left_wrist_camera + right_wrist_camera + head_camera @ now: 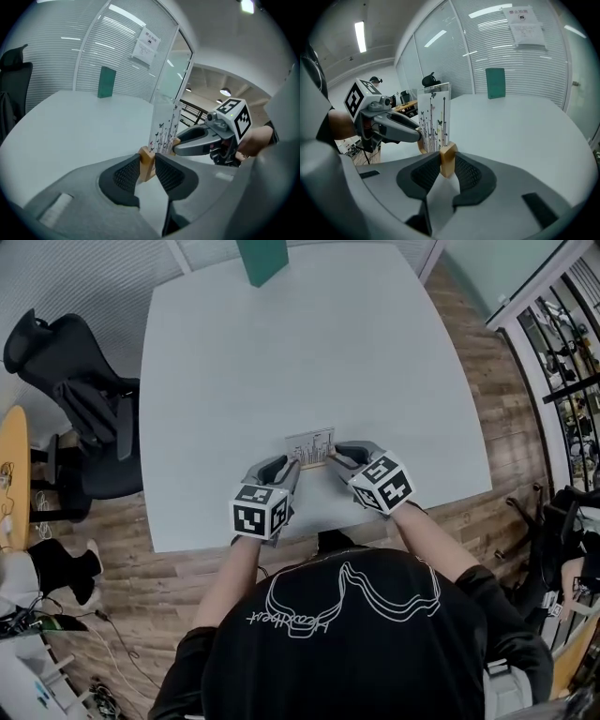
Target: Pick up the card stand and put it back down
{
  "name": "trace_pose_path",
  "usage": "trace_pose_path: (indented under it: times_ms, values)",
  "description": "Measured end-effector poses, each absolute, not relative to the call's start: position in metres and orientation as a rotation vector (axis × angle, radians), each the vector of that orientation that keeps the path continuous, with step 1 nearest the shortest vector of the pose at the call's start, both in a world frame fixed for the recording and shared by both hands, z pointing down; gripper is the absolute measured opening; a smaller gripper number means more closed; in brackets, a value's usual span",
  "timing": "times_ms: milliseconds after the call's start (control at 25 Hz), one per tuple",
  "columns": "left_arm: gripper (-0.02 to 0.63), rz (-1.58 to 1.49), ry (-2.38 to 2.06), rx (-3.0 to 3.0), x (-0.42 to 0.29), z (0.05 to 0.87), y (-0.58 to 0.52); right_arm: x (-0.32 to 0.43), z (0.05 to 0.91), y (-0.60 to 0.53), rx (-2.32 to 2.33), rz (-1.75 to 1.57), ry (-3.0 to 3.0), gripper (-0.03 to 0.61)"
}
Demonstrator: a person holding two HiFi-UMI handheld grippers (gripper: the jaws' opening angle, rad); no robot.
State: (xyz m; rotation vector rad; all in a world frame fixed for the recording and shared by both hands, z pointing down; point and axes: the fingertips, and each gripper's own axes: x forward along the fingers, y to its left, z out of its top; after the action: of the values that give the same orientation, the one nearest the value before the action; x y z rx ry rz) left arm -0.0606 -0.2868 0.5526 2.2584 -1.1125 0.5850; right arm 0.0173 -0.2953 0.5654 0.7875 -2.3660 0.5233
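Note:
The card stand (310,447) is a narrow wooden bar holding an upright card printed with thin stems and butterflies. It is near the front of the white table (309,343); I cannot tell whether its base touches the top. My left gripper (287,469) is shut on the bar's left end (146,161). My right gripper (343,457) is shut on the right end (448,159). The left gripper view shows the card (163,125) edge-on and the right gripper (197,140) beyond it. The right gripper view shows the card (433,122) with the left gripper (393,129) behind it.
A green upright block (261,259) stands at the table's far edge, also seen as the green block (107,82) and the green block (495,83). A black office chair (89,418) stands left of the table. Shelves (572,352) line the right wall. Glass partitions with blinds close the far side.

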Motion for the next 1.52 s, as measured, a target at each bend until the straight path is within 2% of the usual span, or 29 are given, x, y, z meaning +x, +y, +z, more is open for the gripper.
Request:
trace_pose_path:
  times_ms: [360, 920, 1320, 1520]
  values:
    - [0.109, 0.585, -1.082, 2.226, -0.064, 0.586, -0.307, 0.014, 0.596, -0.318, 0.788, 0.567, -2.342, 0.101]
    - [0.106, 0.526, -1.057, 2.239, -0.065, 0.589, -0.309, 0.013, 0.593, -0.317, 0.823, 0.577, -2.407, 0.114]
    - [0.137, 0.422, -1.076, 2.211, -0.081, 0.561, -0.295, 0.032, 0.542, -0.315, 0.949, 0.652, -2.534, 0.127]
    - [0.137, 0.313, -1.091, 2.241, -0.082, 0.523, -0.278, 0.036, 0.499, -0.297, 0.987, 0.694, -2.643, 0.083]
